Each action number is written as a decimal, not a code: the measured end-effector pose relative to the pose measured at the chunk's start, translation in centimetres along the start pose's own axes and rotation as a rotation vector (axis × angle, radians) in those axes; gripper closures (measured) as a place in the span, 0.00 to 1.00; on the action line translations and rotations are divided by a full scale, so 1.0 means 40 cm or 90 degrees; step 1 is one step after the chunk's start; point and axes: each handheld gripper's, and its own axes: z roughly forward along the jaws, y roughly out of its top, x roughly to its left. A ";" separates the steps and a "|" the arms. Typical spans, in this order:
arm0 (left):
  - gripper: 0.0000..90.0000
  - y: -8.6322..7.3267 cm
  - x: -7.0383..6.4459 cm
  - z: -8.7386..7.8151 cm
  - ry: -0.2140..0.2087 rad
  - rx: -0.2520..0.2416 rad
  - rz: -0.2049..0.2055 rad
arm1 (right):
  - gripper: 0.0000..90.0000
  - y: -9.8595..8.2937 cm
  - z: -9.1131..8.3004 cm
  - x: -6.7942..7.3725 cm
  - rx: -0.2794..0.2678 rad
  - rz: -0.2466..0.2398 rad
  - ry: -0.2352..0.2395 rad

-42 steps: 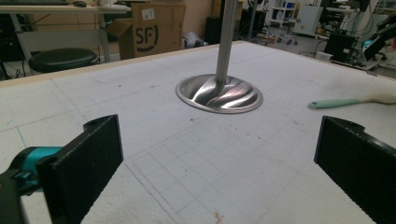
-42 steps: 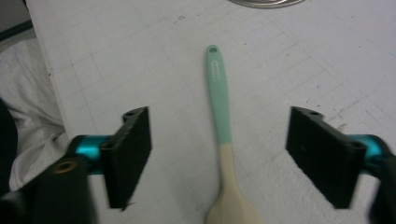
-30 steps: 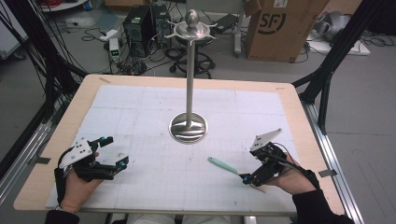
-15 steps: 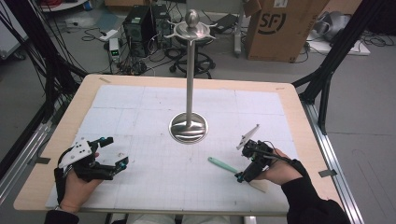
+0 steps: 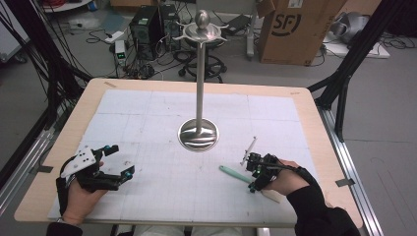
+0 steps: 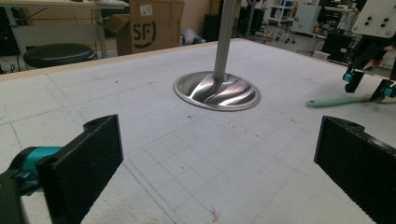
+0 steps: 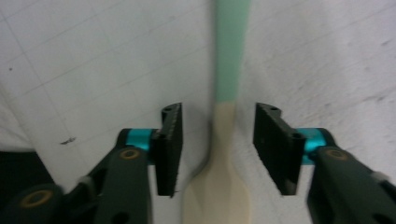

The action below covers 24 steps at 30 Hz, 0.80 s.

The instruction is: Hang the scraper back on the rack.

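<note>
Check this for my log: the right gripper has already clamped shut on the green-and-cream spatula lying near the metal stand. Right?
Not quite. In the right gripper view the right gripper is open, jaws either side of the spatula with gaps. The spatula does lie near the metal stand.

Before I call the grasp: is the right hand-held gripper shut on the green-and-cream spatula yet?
Open. In the right gripper view the right hand-held gripper has its jaws on either side of the green-and-cream flat spatula, with a gap on both sides.

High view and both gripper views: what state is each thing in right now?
Metal stand: upright on the mat, nothing hanging on it.
Green and cream utensil: lying flat, ungripped.
Left gripper: open, holding nothing.
Right gripper: open, fingers either side of the utensil's cream part.
</note>
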 end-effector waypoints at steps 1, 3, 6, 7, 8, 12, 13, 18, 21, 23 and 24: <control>0.02 0.000 0.000 0.000 -0.001 0.001 0.000 | 0.62 0.000 0.000 0.000 0.000 0.000 0.000; 0.02 0.000 -0.001 0.000 -0.003 0.001 0.001 | 0.65 0.005 0.005 0.005 0.009 0.007 0.014; 0.02 0.000 0.000 -0.001 0.000 0.001 0.001 | 0.67 0.011 0.008 0.003 0.019 0.020 -0.002; 0.02 0.000 0.000 -0.001 -0.001 0.000 0.001 | 0.70 0.014 0.010 0.003 0.025 0.030 -0.004; 0.02 0.000 0.000 -0.001 -0.001 0.000 0.001 | 0.70 0.014 0.010 0.003 0.025 0.030 -0.004; 0.02 0.000 0.000 0.000 -0.002 0.001 0.000 | 0.75 0.016 0.015 0.007 0.034 0.048 -0.016; 0.02 0.000 0.000 0.000 -0.001 0.001 0.000 | 0.76 0.017 0.016 0.011 0.038 0.053 -0.027; 0.02 0.000 -0.001 -0.002 -0.001 0.001 0.003 | 0.88 0.009 0.015 0.004 0.024 0.070 -0.025; 0.02 -0.001 0.000 -0.002 -0.001 0.000 0.002 | 0.90 0.003 0.015 -0.001 0.013 0.090 -0.017; 0.02 -0.001 0.001 -0.003 0.000 0.001 0.003 | 0.90 0.002 0.014 -0.001 0.014 0.096 -0.016; 0.02 -0.001 0.001 -0.002 -0.001 0.001 0.004 | 0.90 0.002 0.014 0.002 0.014 0.093 -0.020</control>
